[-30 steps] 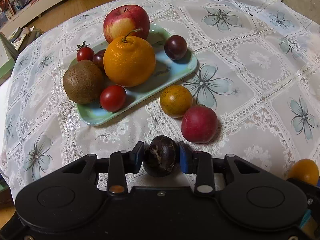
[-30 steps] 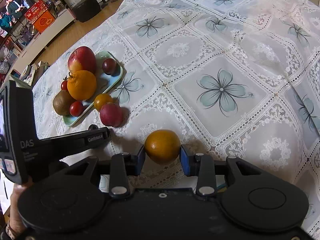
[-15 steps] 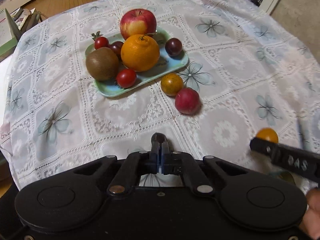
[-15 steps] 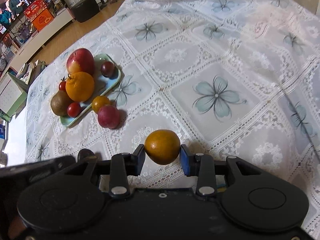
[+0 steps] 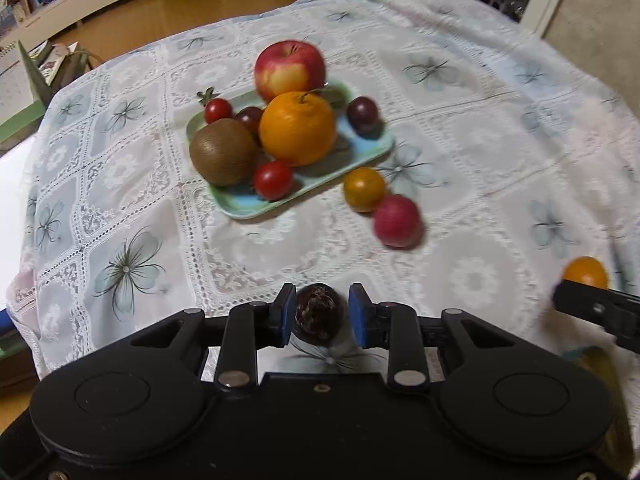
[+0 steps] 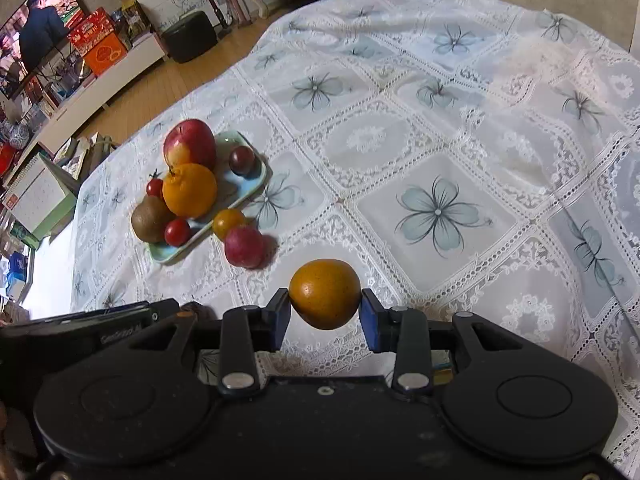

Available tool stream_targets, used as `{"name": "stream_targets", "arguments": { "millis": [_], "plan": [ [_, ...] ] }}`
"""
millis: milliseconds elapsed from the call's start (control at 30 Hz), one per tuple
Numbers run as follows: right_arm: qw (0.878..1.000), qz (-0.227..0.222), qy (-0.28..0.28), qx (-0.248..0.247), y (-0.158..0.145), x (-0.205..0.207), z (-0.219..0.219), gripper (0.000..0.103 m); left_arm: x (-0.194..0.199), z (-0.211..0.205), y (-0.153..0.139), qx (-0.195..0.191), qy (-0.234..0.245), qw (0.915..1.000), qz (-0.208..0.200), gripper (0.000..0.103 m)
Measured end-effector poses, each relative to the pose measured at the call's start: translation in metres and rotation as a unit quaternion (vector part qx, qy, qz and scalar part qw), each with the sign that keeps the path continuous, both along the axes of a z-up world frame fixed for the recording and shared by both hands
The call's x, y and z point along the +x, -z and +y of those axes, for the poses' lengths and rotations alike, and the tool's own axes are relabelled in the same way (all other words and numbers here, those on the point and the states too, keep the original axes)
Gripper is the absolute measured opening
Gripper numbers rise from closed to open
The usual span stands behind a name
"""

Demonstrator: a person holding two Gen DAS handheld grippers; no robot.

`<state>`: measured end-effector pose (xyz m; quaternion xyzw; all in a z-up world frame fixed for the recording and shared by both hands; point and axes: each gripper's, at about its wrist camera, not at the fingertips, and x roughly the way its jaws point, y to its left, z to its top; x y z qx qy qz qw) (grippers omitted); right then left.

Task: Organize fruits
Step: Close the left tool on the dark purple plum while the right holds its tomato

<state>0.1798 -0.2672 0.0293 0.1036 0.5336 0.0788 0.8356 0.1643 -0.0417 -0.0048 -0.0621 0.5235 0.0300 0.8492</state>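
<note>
Fingers of the right tool (image 6: 325,312) pinch a smooth round orange fruit (image 6: 325,294); the left tool (image 5: 320,316) brackets a wrinkled dark fruit (image 5: 318,316), contact unclear. Tray (image 5: 360,156) at 12 o'clock on the lace-covered bench (image 5: 480,128).

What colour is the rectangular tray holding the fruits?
Light blue-green rectangular tray, seen best in the right wrist view.
</note>
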Motion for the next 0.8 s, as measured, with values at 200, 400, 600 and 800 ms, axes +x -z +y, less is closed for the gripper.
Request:
{"name": "stream_targets", "arguments": {
  "millis": [200, 400, 600, 800],
  "plan": [
    [1.0, 0.016, -0.006, 0.002, 0.012, 0.004, 0.002, 0.038, 0.01, -0.003, 0.024, 0.006, 0.007, 0.9997, 0.021, 0.046],
    [1.0, 0.017, -0.018, 0.004, 0.014, 0.005, 0.006, 0.038, 0.021, -0.002, 0.043, -0.006, -0.007, 0.9989, 0.045, 0.054],
    [1.0, 0.017, -0.026, 0.001, 0.014, 0.004, 0.01, 0.038, 0.022, -0.005, 0.042, 0.003, -0.006, 0.9987, 0.051, 0.047],
    [1.0, 0.008, -0.021, 0.006, -0.009, -0.014, 0.003, 0.038, -0.003, 0.006, 0.016, -0.041, -0.02, 0.9971, 0.061, 0.047]
  ]
}}
